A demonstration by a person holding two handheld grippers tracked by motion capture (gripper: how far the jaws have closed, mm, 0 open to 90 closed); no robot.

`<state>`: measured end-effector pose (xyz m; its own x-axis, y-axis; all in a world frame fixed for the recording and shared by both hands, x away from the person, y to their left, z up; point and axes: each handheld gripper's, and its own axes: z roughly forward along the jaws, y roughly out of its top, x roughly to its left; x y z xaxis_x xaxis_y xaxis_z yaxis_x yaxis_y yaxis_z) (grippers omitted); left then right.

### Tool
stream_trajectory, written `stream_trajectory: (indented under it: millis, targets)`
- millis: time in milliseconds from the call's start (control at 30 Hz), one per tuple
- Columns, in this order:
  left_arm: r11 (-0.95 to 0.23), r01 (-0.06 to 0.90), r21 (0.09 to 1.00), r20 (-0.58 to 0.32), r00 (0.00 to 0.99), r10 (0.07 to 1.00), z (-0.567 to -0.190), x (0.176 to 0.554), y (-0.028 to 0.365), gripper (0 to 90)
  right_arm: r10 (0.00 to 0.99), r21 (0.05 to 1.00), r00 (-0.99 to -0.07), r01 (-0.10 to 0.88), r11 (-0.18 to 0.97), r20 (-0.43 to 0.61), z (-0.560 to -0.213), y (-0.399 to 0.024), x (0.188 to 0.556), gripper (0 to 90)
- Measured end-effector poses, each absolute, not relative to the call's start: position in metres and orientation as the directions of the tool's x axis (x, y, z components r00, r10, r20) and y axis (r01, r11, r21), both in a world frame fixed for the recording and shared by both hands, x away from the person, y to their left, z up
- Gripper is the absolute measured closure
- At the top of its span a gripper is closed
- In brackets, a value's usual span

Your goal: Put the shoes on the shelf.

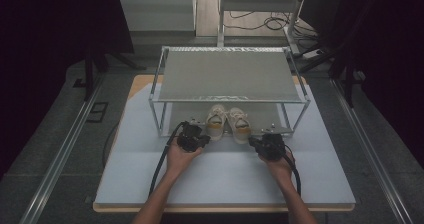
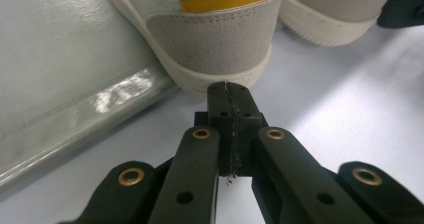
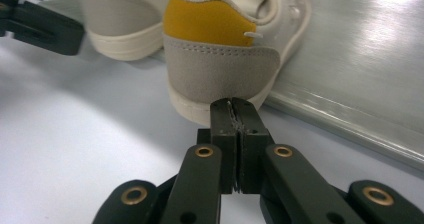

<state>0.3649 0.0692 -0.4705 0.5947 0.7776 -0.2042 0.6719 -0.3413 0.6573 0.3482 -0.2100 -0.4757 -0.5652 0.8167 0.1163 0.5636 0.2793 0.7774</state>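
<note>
- We rest both closed claws, left gripper (image 1: 199, 140) and right gripper (image 1: 256, 143), at six o'clock of the shoes (image 1: 228, 122).
- Likely step: nudging heels onto the rack (image 1: 300, 100); next, push toward twelve o'clock.

Dim high view, dark surroundings, glare on shelf (image 3: 370, 59)

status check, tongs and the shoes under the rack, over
Left tongs shut, empty, tip at left shoe heel. Right tongs shut, empty, tip at right shoe heel. Both shoes toe-in on rack bottom shelf, heels overhanging. Nothing between.
</note>
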Motion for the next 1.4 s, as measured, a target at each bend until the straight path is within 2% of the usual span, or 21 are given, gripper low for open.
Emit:
stream_trajectory:
  millis: [967,1100,1167,1400]
  targets:
    - [-0.361,0.690,0.627,-0.218,0.600,0.769,-0.467,0.389,0.053,89.4,0.783,0.781,-0.608,0.549,0.298,0.129,-0.478,-0.189,0.354,88.1]
    - [-0.383,0.676,0.630,-0.220,0.628,0.746,-0.468,0.397,0.056,89.2,0.787,0.782,-0.604,0.549,0.295,0.127,-0.477,-0.188,0.355,88.2]
    - [-0.360,0.698,0.619,-0.243,0.606,0.757,-0.468,0.397,0.054,89.0,0.790,0.782,-0.600,0.550,0.293,0.126,-0.478,-0.188,0.357,88.2]
    - [-0.361,0.698,0.619,-0.238,0.604,0.761,-0.468,0.397,0.047,88.7,0.820,0.786,-0.559,0.557,0.266,0.119,-0.479,-0.191,0.369,88.2]
